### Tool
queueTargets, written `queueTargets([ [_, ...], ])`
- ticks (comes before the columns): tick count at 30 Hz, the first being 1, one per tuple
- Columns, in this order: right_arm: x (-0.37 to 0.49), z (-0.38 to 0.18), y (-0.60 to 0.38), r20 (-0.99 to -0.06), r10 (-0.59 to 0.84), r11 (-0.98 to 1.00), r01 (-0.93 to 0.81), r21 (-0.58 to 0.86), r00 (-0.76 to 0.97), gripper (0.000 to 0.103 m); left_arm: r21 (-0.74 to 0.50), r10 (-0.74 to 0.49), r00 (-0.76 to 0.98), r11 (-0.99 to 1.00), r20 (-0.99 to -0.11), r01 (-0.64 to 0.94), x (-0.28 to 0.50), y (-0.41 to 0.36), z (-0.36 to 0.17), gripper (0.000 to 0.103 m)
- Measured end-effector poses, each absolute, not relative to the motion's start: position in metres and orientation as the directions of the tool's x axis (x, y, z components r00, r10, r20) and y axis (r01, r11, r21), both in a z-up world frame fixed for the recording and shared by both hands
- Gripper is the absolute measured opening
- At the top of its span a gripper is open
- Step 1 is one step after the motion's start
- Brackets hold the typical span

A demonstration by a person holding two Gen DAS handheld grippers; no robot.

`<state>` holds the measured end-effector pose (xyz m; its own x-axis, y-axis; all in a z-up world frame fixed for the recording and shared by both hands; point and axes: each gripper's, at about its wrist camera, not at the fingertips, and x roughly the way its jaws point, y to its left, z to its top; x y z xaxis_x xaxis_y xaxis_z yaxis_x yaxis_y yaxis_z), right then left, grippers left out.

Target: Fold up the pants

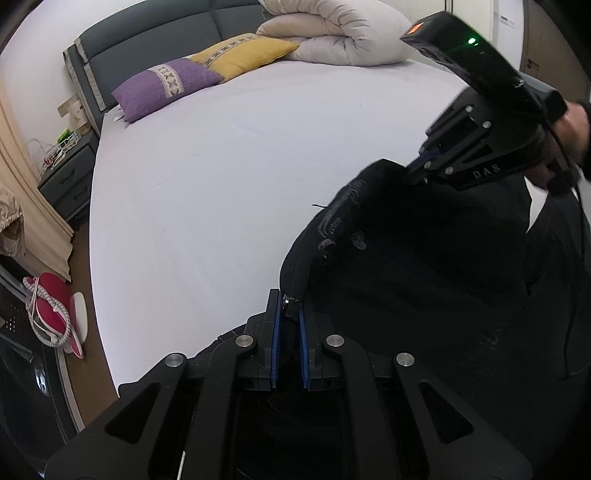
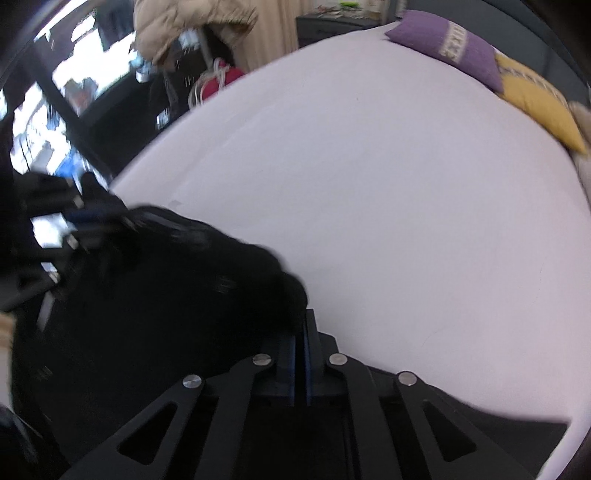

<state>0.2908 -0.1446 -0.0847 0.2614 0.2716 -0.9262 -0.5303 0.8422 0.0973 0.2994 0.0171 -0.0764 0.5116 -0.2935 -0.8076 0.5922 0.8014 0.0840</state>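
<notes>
The black pants [image 1: 424, 277] hang bunched over the near right part of the white bed [image 1: 240, 166]. My left gripper [image 1: 290, 306] is shut on the waistband edge beside a metal button, with cloth pinched between its blue pads. Further right, a hand holds my right gripper [image 1: 415, 173], which bites another part of the waistband. In the right wrist view, the right gripper [image 2: 301, 325] is shut with the dark pants [image 2: 166, 295] caught at its tips. The left gripper [image 2: 85, 221] shows blurred at the far left edge of the cloth.
A purple pillow [image 1: 166, 88], a yellow pillow [image 1: 243, 55] and a rolled beige duvet [image 1: 340, 33] lie at the head of the bed. A dark nightstand [image 1: 70, 181] stands to the left. Pink and white items [image 1: 55, 310] lie on the wooden floor.
</notes>
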Motion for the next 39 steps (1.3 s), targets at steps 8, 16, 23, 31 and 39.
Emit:
queueTargets([
  [8, 0.246, -0.07, -0.123, -0.887, 0.342, 0.847, -0.511, 0.148, 0.31, 0.005, 0.059, -0.316, 0.507, 0.803, -0.802, 0.593, 0.259, 0.023, -0.066, 0.007],
  [16, 0.138, -0.067, -0.123, -0.924, 0.178, 0.754, -0.65, -0.093, 0.339, 0.004, 0.073, -0.336, 0.449, 0.73, -0.828, 0.68, 0.152, 0.028, -0.078, 0.007],
  [23, 0.068, -0.075, -0.1, -0.924, 0.07, 0.677, -0.698, -0.234, 0.377, 0.005, 0.069, -0.336, 0.384, 0.669, -0.86, 0.74, 0.07, 0.016, -0.086, 0.007],
  [31, 0.016, -0.093, -0.089, -0.919, -0.005, 0.623, -0.718, -0.311, 0.393, 0.004, 0.057, -0.331, 0.323, 0.613, -0.887, 0.788, 0.011, 0.01, -0.102, 0.007],
  [39, 0.0, -0.101, -0.074, -0.92, -0.043, 0.643, -0.693, -0.325, 0.391, 0.005, 0.04, -0.343, 0.284, 0.573, -0.896, 0.819, -0.027, 0.008, -0.104, 0.007],
])
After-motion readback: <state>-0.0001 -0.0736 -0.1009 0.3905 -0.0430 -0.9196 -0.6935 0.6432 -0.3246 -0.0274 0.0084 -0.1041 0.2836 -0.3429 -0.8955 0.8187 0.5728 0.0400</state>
